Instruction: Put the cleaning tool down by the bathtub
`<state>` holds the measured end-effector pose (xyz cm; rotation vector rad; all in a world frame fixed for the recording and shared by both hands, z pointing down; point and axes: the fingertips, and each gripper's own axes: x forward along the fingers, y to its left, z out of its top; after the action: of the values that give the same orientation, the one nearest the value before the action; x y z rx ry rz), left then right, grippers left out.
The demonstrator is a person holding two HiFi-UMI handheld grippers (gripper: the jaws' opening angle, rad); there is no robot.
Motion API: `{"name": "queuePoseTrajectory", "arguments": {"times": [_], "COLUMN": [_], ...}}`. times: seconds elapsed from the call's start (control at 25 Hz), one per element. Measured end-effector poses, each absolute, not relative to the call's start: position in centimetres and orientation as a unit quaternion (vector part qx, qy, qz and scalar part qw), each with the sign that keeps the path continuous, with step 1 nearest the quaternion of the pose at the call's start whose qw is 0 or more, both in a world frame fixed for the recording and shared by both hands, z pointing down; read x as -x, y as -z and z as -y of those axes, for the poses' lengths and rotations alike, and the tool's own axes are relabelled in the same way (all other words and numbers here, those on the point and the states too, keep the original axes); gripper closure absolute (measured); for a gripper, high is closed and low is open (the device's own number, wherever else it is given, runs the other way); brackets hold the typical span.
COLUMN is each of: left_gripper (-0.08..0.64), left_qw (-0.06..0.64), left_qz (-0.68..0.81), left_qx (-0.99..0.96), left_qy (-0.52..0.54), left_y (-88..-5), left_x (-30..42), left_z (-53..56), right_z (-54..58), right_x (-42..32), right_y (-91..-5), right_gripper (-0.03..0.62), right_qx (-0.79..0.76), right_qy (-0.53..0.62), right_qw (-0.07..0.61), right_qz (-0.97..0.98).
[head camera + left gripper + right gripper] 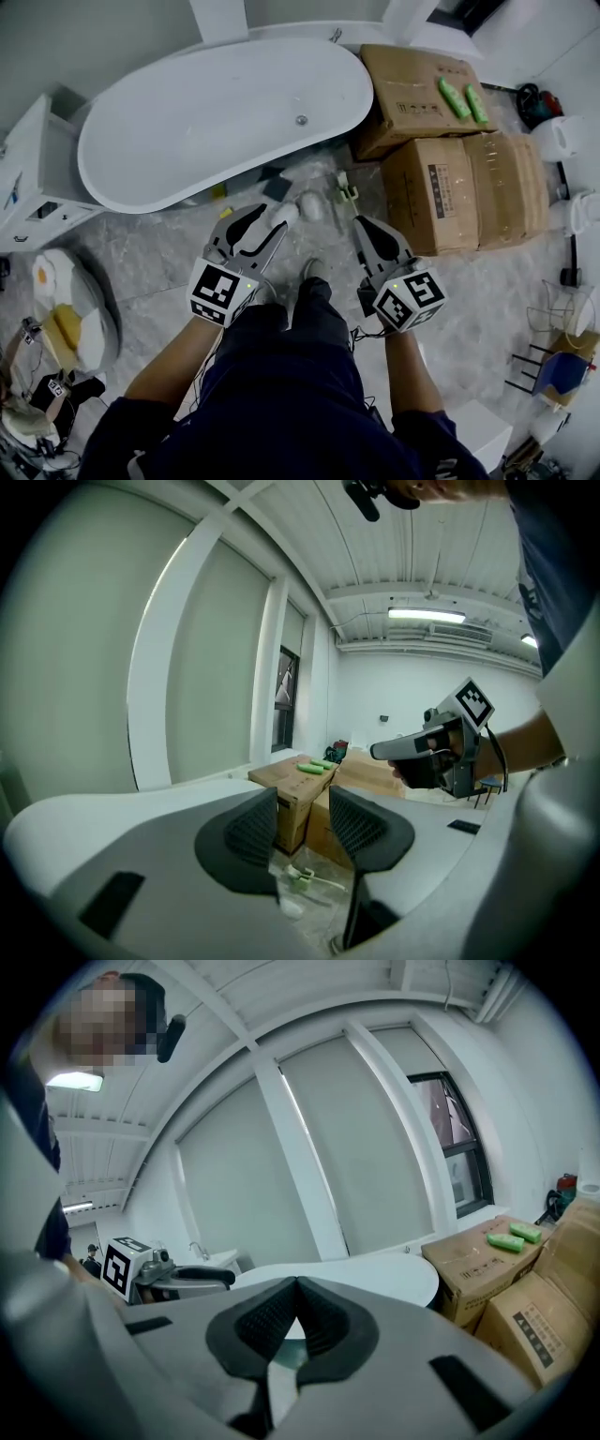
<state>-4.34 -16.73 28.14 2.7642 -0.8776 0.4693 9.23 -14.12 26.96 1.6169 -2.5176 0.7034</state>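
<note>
Bright, even indoor light fills all three views. A ceiling strip light (427, 614) glows white in the left gripper view, and a second lamp (73, 1081) shows in the right gripper view. Shadows on the floor (159, 272) are soft and faint. The white bathtub (225, 112) shows no harsh glare. Both gripper views are fisheye, with black corners and a bowed window frame (291, 1147); the close foreground is slightly blurred.
</note>
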Motion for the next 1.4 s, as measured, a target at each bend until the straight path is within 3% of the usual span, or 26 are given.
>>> {"name": "queuePoseTrajectory", "arguments": {"times": [0.48,1.0,1.4], "left_gripper": [0.373,0.463,0.492], "left_qw": [0.068,0.047,0.035], "left_qz": [0.291,0.289,0.282], "left_qx": [-0.947,-0.952,-0.956], "left_qy": [-0.115,-0.094,-0.073], "left_y": [-20.2,-17.9,-16.6], "left_x": [6.6,7.6,7.9], "left_z": [15.1,16.9,17.1], "right_z": [12.6,14.4,14.9], "right_x": [-5.7,-4.2,-2.8], "right_y": [-21.4,-18.2,-17.1], "right_gripper": [0.588,0.588,0.588], "right_qx": [-0.518,-0.514,-0.508], "right_qy": [-0.196,-0.167,-0.156], "right_qw": [0.018,0.005,0.0], "right_qz": [0.832,0.841,0.847]}}
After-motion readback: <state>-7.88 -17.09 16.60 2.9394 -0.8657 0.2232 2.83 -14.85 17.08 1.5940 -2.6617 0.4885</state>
